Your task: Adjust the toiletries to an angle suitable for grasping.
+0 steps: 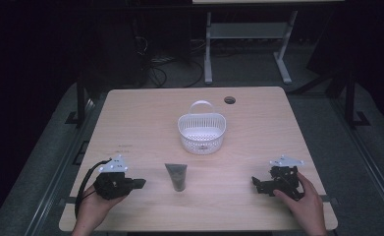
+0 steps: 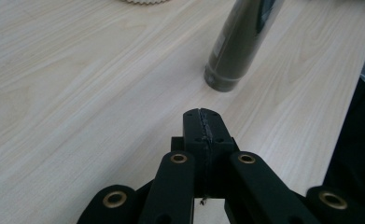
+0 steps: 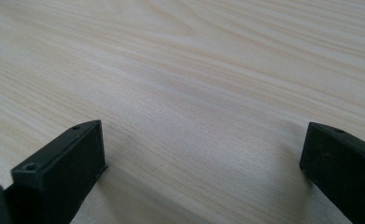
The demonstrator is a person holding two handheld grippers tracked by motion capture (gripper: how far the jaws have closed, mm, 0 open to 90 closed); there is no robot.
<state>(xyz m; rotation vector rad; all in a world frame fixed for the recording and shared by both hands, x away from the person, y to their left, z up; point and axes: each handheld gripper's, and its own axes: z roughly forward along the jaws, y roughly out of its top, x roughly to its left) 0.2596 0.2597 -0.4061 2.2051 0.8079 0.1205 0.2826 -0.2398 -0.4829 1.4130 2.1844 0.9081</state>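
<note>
The dark tube [image 1: 176, 176] lies on the wooden table [image 1: 258, 128] between the two grippers, cap end toward the person, in front of the white plastic basket [image 1: 201, 132]. In the left gripper view the tube [image 2: 240, 42] carries a pale label patch, too blurred to read. Faint print on the tabletop left of the basket is too small to make out.

The left gripper [image 1: 139, 184], held in the left hand [image 1: 97, 206], points level toward the tube, its jaws pressed together on nothing. The right gripper [image 1: 255, 183] rests low under the right hand [image 1: 302, 201], jaws spread wide over bare wood.
</note>
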